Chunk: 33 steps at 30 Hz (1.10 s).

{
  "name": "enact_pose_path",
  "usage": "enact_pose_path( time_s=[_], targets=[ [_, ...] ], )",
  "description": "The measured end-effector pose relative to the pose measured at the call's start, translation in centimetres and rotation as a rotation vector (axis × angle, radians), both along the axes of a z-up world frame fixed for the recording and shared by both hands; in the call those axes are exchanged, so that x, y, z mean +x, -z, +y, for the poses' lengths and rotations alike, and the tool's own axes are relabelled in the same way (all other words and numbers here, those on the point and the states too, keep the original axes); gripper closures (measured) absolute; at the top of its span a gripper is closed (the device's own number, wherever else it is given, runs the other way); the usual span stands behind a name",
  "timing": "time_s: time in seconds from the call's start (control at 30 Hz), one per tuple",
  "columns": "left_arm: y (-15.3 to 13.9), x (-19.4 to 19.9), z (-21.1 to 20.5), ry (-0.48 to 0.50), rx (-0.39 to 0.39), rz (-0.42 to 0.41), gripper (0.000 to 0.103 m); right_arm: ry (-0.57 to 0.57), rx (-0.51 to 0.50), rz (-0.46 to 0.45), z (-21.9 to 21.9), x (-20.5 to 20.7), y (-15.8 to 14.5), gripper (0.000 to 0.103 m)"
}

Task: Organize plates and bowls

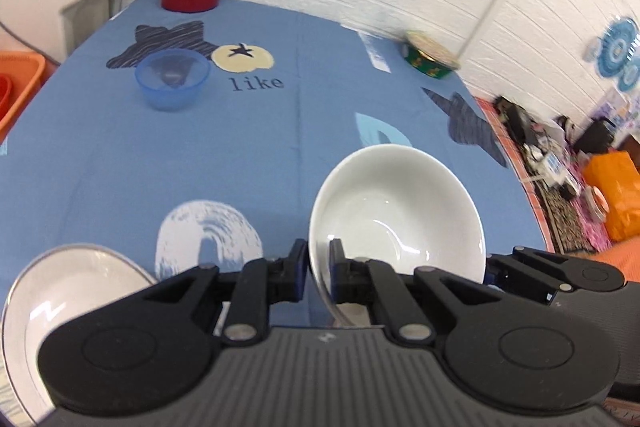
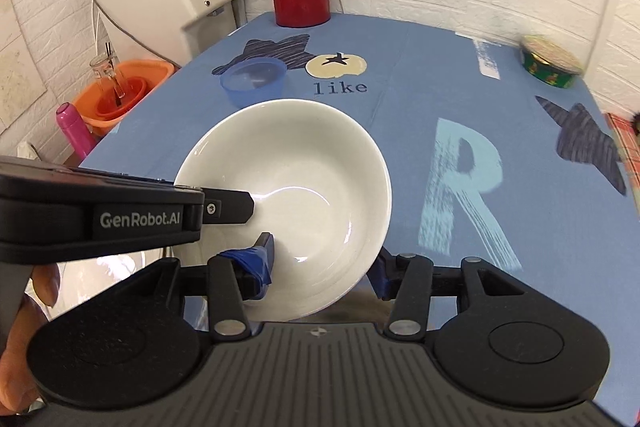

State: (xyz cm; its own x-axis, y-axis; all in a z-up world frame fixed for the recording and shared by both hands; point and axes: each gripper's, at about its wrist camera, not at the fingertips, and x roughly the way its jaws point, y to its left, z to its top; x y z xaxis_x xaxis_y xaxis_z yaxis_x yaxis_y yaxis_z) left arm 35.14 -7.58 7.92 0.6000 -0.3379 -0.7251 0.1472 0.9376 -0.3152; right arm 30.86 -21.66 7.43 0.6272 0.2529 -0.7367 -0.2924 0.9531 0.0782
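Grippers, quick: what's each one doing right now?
Left gripper: shut on the white bowl, pinching its rim.
Right gripper: open, fingers straddling the bowl's near rim, not clamped.

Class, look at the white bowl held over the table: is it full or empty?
Empty. The white bowl shows only bare glossy inside with light reflections, in both wrist views.

Both grippers are showing matte black bodies with ribbed tops, round pivot discs and silver pins. The left gripper (image 2: 256, 205) is wearing white "GenRobot.AI" lettering and one small screw. The right gripper (image 2: 326, 265) is carrying blue pads (image 2: 256, 261).
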Motion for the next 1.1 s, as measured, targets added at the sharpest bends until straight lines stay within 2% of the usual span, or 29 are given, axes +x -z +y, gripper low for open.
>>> enact_pose_path(
  time_s=[0.17, 0.33, 0.7, 0.9, 0.93, 0.97, 1.03, 1.1],
  targets=[
    [1.2, -3.2, -1.3, 0.071, 0.003, 0.022, 0.101, 0.048, 0.007, 0.013, -1.1, -3.4, 0.8, 0.068],
    [3.6, -4.6, -2.8, 0.124, 0.018, 0.068, 0.101, 0.09, 0.011, 0.038, -2.1, -5.6, 2.7, 0.067],
    [7.9, -2.5, -3.7, 0.134, 0.021, 0.174, 0.101, 0.109, 0.068, 0.121, -3.6, -5.5, 6.0, 0.067],
    [7.8, -2.2, -4.1, 0.149, 0.047, 0.136, 0.097, 0.128, 0.065, 0.136, -4.1, -5.3, 6.7, 0.068],
    [7.8, -1.9, -4.0, 0.154, 0.037, 0.144, 0.088, 0.132, 0.066, 0.135, -4.1, -5.3, 6.6, 0.068],
    [7.7, -1.8, -3.8, 0.16, 0.015, 0.146, 0.064, 0.14, 0.07, 0.129, -4.4, -5.2, 6.5, 0.068],
    [7.1, -1.8, -3.4, 0.168, -0.014, 0.121, 0.051, 0.155, 0.072, 0.123, -4.7, -5.1, 6.1, 0.069],
    [6.0, -2.1, -3.1, 0.169, -0.019, 0.077, 0.046, 0.158, 0.079, 0.102, -5.2, -5.2, 5.4, 0.068]
  ],
)
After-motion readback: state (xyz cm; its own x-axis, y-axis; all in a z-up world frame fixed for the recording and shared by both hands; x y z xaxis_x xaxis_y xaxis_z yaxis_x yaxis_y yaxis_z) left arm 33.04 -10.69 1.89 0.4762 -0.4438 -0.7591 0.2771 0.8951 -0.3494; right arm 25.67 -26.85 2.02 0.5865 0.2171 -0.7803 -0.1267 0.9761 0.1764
